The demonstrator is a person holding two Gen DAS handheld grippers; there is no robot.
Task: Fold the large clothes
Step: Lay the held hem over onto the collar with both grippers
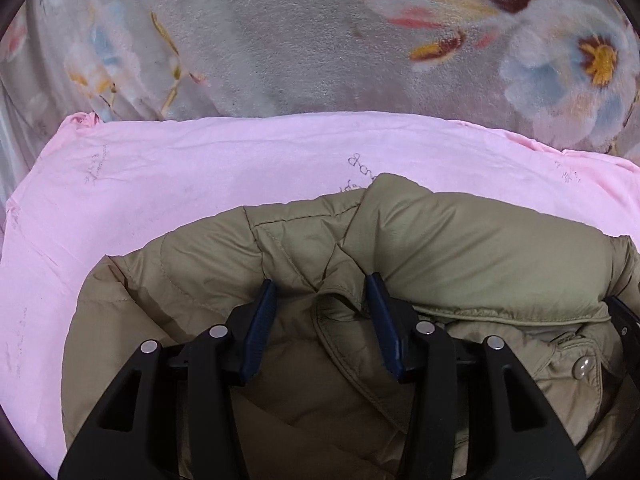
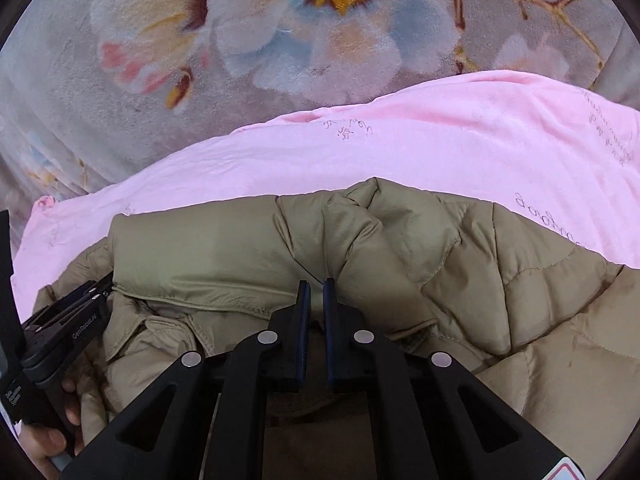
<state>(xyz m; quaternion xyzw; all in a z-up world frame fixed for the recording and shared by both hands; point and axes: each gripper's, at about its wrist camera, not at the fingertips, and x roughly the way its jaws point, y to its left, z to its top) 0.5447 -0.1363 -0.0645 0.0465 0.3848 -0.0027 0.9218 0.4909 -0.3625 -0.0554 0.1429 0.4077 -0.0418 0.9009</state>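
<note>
Both tongs angled down over jacket (image 1: 460, 240): left tongs (image 1: 322, 284) released (straddling collar), right tongs (image 2: 316, 282) clenched.

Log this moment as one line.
left gripper: open over khaki jacket collar | right gripper: shut, whether it pinches fabric unclear | jacket on pink sheet

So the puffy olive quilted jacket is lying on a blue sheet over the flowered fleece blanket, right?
Not quite: the sheet is pink, not blue, as the left wrist view shows. The puffy olive quilted jacket does lie on it, over the flowered fleece blanket.
</note>
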